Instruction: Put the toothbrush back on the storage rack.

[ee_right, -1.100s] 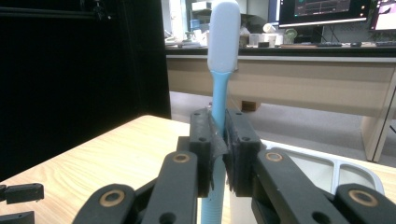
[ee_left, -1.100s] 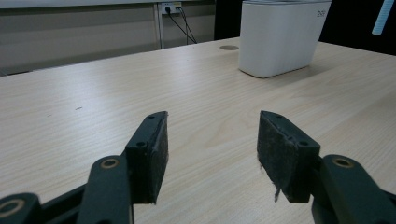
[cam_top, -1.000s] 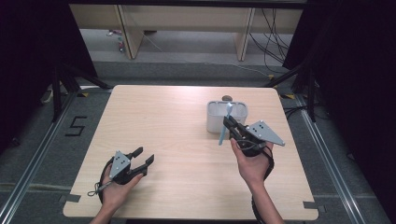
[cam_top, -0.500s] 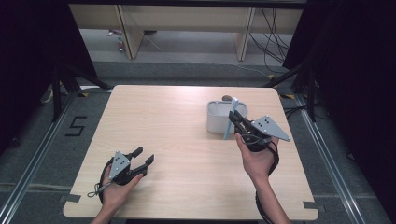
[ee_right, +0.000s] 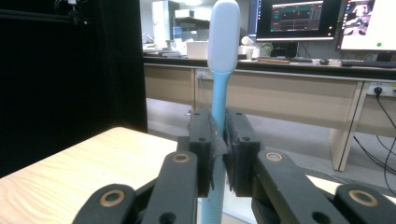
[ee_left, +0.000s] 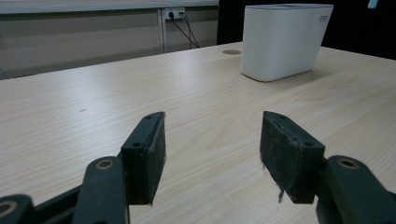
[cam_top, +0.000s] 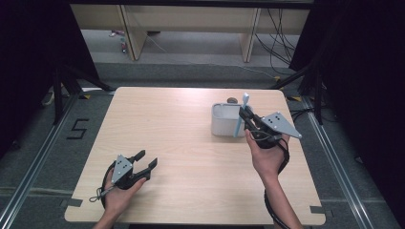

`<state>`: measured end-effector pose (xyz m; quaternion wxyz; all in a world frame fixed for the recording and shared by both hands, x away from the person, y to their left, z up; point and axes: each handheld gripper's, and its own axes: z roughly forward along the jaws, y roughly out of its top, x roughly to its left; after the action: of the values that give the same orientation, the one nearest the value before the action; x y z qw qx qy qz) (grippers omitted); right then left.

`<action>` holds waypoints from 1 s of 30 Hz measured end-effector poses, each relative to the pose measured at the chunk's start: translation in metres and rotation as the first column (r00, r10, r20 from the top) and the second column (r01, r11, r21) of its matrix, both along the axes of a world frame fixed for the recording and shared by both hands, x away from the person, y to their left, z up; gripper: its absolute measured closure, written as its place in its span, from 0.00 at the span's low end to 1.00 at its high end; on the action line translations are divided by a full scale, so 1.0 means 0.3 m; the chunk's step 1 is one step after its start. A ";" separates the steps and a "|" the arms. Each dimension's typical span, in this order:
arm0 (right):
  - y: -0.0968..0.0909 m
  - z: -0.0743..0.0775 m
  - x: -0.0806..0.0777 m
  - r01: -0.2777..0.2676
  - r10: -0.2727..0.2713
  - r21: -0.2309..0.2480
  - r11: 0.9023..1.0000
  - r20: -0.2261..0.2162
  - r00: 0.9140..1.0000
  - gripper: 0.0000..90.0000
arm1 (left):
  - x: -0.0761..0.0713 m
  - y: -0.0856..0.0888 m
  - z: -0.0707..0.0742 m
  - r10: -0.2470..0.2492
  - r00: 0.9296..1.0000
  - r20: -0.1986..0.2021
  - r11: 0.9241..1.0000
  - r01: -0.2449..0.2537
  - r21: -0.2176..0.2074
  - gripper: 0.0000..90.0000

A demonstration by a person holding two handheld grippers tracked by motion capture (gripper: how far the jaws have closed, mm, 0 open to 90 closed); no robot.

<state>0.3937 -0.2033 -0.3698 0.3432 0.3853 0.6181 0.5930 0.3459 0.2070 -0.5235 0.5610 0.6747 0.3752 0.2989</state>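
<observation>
High view has your right tool clamped on the light-blue toothbrush, upright, just beside the white holder's right edge on the counter, while your left tool sits open far away.

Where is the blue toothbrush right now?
The blue toothbrush stands upright, pinched in the right gripper at the right of the high view, just in front of the white holder and lifted off the table.

Black two-jaw grippers with grey triangular top plates, brass-ringed pivots, trailing black cables.
</observation>
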 end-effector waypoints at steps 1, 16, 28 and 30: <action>-0.003 0.002 0.005 -0.005 0.005 -0.002 1.000 0.009 1.000 0.92 | 0.000 0.000 0.000 0.000 1.000 0.000 1.000 0.000 0.001 0.45; -0.029 0.027 0.040 0.031 -0.031 -0.007 0.999 0.012 0.999 0.92 | -0.001 -0.001 0.000 -0.001 1.000 -0.002 1.000 0.001 0.000 0.45; -0.044 0.061 0.081 0.057 -0.056 -0.022 0.998 0.033 0.998 0.92 | -0.002 -0.001 0.000 -0.001 1.000 -0.001 1.000 0.001 0.003 0.46; -0.045 0.065 0.082 0.068 -0.068 -0.025 0.997 0.034 0.997 0.92 | -0.002 -0.001 0.000 0.000 1.000 -0.001 1.000 0.000 0.002 0.45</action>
<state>0.4184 -0.2169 -0.3502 0.3782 0.3919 0.6065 0.5792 0.3454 0.2067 -0.5234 0.5603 0.6754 0.3751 0.2988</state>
